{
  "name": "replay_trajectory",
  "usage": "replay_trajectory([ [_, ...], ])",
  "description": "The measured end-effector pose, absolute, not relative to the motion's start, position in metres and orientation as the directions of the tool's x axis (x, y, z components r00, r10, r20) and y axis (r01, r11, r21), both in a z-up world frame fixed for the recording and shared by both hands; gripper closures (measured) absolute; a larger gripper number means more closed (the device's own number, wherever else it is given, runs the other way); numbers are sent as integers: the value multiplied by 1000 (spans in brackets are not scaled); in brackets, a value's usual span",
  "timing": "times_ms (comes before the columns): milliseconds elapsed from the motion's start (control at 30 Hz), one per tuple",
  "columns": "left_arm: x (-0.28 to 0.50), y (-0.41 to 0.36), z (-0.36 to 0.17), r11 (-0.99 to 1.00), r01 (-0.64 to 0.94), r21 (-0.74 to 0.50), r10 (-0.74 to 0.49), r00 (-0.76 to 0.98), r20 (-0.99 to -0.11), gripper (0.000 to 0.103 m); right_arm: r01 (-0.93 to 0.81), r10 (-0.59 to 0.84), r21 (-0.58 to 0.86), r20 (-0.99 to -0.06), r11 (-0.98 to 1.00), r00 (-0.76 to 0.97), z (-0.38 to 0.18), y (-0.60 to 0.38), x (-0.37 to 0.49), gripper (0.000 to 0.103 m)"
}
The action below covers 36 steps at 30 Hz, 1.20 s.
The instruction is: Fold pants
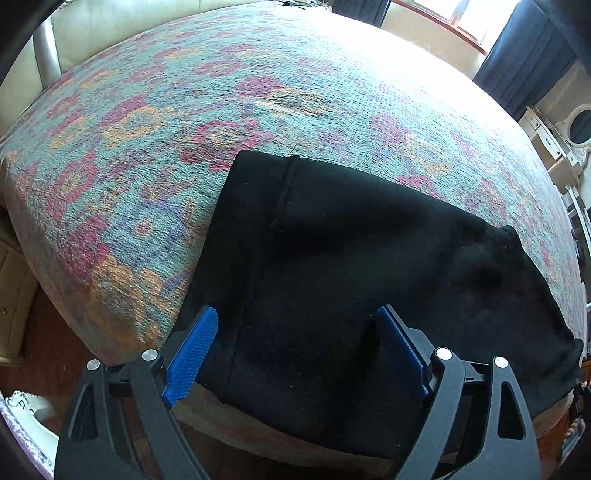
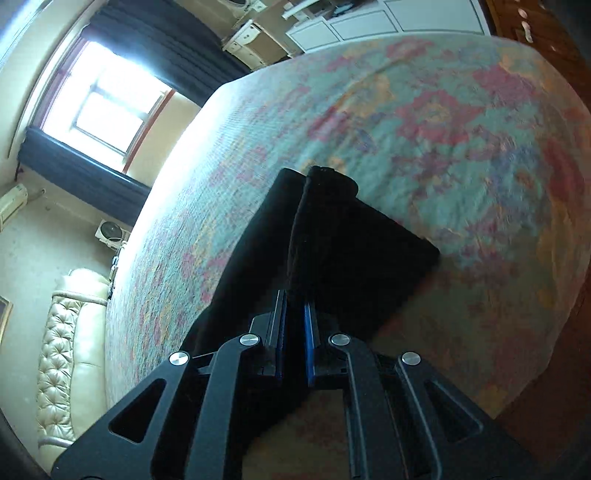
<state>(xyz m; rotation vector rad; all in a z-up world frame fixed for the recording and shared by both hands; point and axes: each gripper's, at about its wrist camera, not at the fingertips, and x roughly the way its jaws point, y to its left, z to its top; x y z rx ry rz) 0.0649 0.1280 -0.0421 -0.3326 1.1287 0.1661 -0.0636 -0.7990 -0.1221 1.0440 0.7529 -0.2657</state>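
Black pants (image 1: pixel 369 266) lie folded near the front edge of a bed with a multicoloured patterned cover (image 1: pixel 184 110). My left gripper (image 1: pixel 295 343) is open, its blue pads spread wide just above the near part of the pants. In the right wrist view my right gripper (image 2: pixel 295 325) is shut on an edge of the black pants (image 2: pixel 332 240) and holds it lifted over the bed cover (image 2: pixel 443 129). The cloth drapes away from the blue pads (image 2: pixel 309 332) towards the bed.
A cream tufted headboard (image 2: pixel 66 350) stands at one side of the bed. A window with dark curtains (image 2: pixel 110 99) and white cabinets (image 2: pixel 369 22) are beyond it. A wooden floor (image 1: pixel 37 332) shows past the bed's front edge.
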Motion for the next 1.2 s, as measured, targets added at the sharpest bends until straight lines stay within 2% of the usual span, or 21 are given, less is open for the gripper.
replay_trajectory([
  [233, 66, 129, -43, 940, -291, -178, -41, 420, -906, 16, 519, 184, 774, -605, 362, 775, -136, -805, -87, 95],
  [367, 66, 128, -43, 941, -289, -175, -39, 420, -907, 16, 539, 142, 781, -600, 316, 787, -140, -809, -92, 90],
  [433, 66, 128, -43, 941, -288, -175, -40, 420, -907, 16, 527, 160, 804, -579, 274, 800, -149, -818, -90, 72],
  [500, 66, 128, -43, 942, -288, -174, -39, 420, -907, 16, 496, 201, 836, -541, 235, 817, -159, -819, -82, 59],
  [533, 66, 128, -43, 942, -287, -172, -38, 420, -907, 15, 476, 205, 854, -514, 208, 833, -164, -819, -78, 59],
  [600, 66, 128, -43, 943, -286, -172, -37, 421, -906, 15, 445, 204, 881, -471, 161, 858, -172, -819, -71, 61],
  [633, 66, 128, -43, 942, -286, -173, -39, 421, -906, 15, 449, 203, 879, -474, 158, 857, -173, -818, -67, 83],
  [667, 66, 129, -43, 942, -286, -175, -41, 421, -906, 15, 458, 205, 873, -485, 166, 850, -172, -817, -64, 94],
  [867, 66, 130, -44, 941, -284, -185, -52, 420, -906, 15, 453, 148, 840, -510, 300, 847, -127, -833, -78, 94],
  [967, 67, 128, -44, 944, -279, -176, -46, 419, -907, 14, 550, 158, 783, -606, 289, 780, -162, -841, -75, 94],
  [1067, 68, 131, -45, 945, -274, -180, -50, 420, -906, 13, 513, 176, 818, -562, 260, 808, -179, -843, -74, 95],
  [1167, 68, 132, -45, 942, -275, -193, -63, 420, -905, 13, 495, 189, 828, -548, 263, 815, -173, -840, -78, 86],
  [1200, 68, 133, -45, 940, -276, -200, -68, 422, -904, 13, 491, 195, 835, -539, 248, 819, -171, -840, -80, 79],
])
